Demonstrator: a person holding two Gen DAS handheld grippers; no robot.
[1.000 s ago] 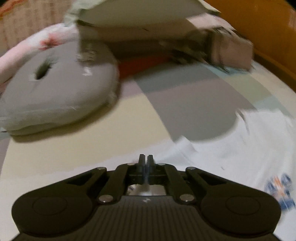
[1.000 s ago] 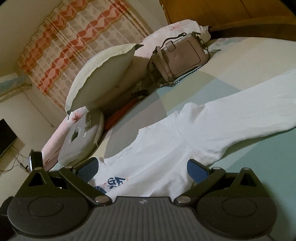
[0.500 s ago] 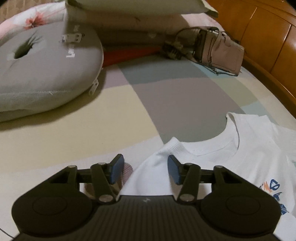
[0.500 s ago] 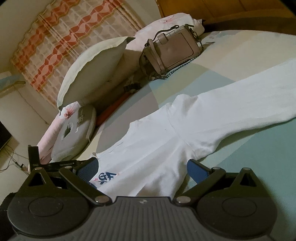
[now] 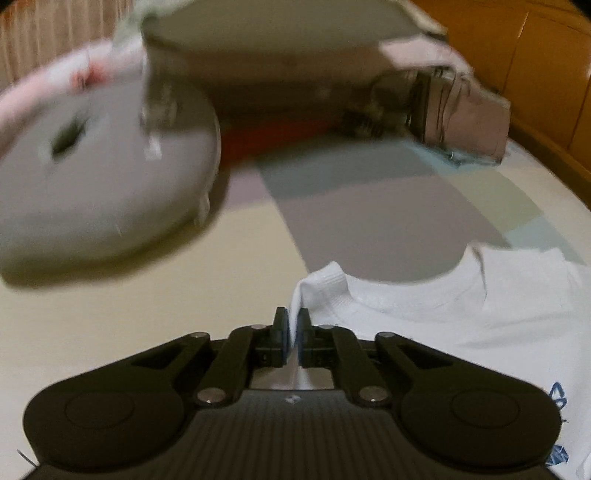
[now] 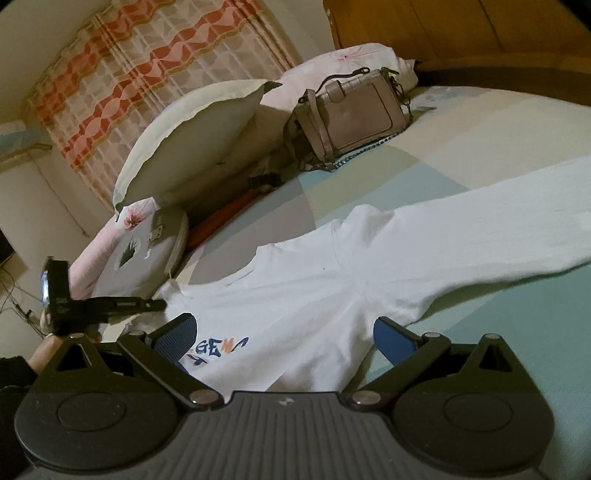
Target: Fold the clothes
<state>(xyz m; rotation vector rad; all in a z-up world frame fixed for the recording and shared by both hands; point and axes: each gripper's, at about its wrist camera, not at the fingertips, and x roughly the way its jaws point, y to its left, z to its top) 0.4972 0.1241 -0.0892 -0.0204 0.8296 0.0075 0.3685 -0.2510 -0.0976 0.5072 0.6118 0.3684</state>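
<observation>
Two grippers: left gripper jaws closing on ribbed white shirt shoulder; right gripper jaws wide apart.

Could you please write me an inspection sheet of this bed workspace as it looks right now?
Surface: bedsheet in pastel colour blocks, partly covered.
Job's things: white sweatshirt spread flat, printed front up, one sleeve stretched out.
Clutter: grey cushion with a hole, cream pillow, pink handbag with chain strap, red item by the pillows.
Grippers: left gripper closing, sweatshirt shoulder fabric between its pads; right gripper open above the sweatshirt, holding nothing.
Cables: thin wires at the far wall.
Surroundings: patterned curtain, wooden headboard.
</observation>
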